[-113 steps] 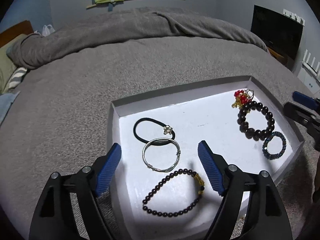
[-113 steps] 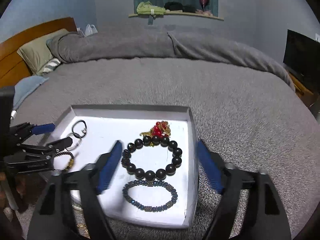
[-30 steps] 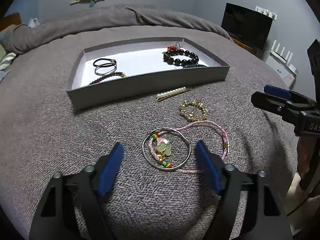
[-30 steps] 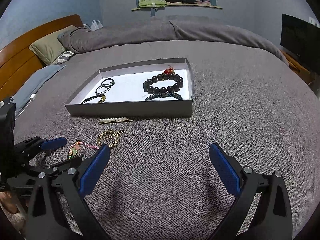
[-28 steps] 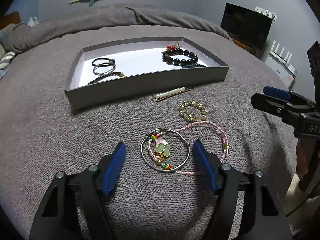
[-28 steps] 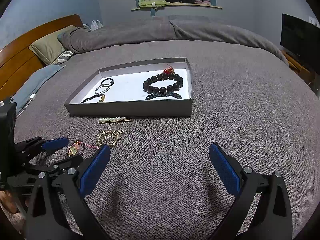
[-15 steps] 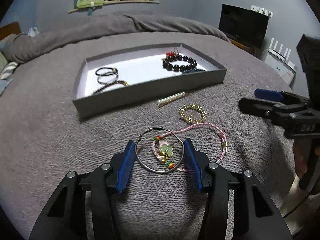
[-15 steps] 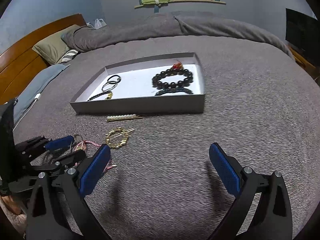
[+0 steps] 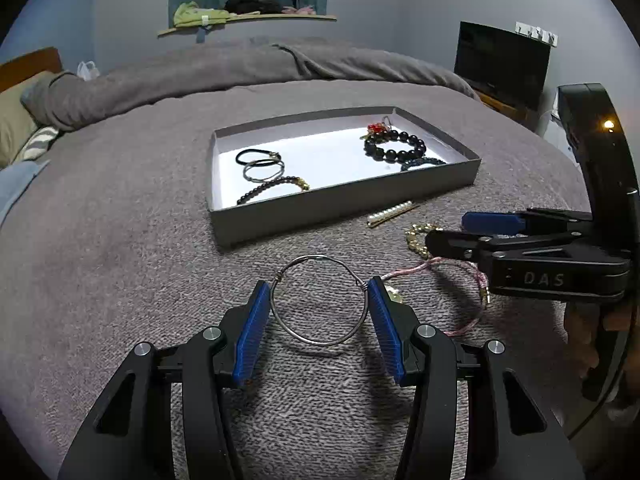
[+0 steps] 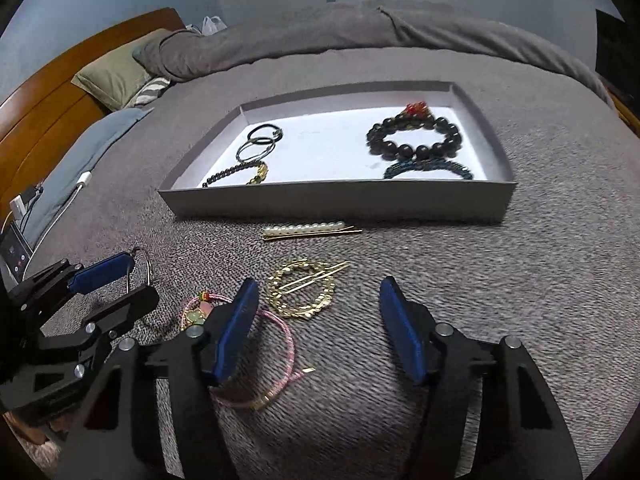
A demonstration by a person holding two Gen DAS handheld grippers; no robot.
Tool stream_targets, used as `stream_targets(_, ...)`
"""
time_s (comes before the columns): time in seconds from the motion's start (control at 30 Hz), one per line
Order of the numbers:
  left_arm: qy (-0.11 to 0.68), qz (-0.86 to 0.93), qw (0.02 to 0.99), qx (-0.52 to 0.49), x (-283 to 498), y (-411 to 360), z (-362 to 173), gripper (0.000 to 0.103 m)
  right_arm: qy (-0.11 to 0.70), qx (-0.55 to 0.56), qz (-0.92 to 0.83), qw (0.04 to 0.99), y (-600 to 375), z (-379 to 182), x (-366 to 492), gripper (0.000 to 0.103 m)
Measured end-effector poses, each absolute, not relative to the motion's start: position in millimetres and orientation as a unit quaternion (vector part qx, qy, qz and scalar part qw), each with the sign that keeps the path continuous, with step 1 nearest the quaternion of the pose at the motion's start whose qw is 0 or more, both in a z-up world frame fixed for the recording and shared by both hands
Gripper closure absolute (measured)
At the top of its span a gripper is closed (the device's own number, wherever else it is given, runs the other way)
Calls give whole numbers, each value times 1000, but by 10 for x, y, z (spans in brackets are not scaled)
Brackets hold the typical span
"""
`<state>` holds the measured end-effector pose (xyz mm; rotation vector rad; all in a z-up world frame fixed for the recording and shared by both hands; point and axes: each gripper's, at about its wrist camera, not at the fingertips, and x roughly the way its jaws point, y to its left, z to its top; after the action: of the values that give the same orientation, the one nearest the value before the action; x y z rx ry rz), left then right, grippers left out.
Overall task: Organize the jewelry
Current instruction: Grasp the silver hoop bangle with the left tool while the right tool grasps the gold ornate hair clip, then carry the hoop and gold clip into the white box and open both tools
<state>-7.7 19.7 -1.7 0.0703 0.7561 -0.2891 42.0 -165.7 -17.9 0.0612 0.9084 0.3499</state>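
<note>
— Nearest, then: noted the left gripper (image 9: 319,312) closed part-way on the wire bangle (image 9: 319,300), blue pads (image 9: 252,336) pressing its two sides, ring apparently lifted off the grey blanket (image 9: 120,260).

— And the right gripper (image 10: 320,328)?

— Found spread wide, holding nothing, hanging above the gold ring brooch (image 10: 301,288); pink cord bracelet (image 10: 276,356) lying partly beneath its left finger.

— Step in hand?

— Judged as carrying the bangle over to the tray. Next move: forward over the near wall, then release beside the rings already inside.

— Further off?

— Logged the pearl hair pin (image 10: 306,229) just before the grey tray (image 10: 340,200); within, black bead bracelet (image 10: 414,136) at right, thin bangles (image 10: 260,142) at left.
</note>
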Motion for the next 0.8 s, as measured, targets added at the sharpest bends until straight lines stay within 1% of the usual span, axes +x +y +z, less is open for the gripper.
stream_targets(0.13,369,-142,918,24,-63,253,-31,51,448,29,168,877,-1569,-238,467,43)
stream_targets(0.2,369,-143,918,22,-60,267,-35,51,451,26,162,878,-1546,-263,488,47)
stream_targets(0.3,368,-143,919,22,-58,279,-36,51,452,18,153,878,-1521,-290,519,60)
stream_targets(0.33,367,-143,919,21,-57,285,-33,51,452,18,152,878,-1518,-294,527,61)
stream_targets(0.8,371,-135,919,19,-42,326,-23,51,422,13,153,894,-1667,-88,421,62)
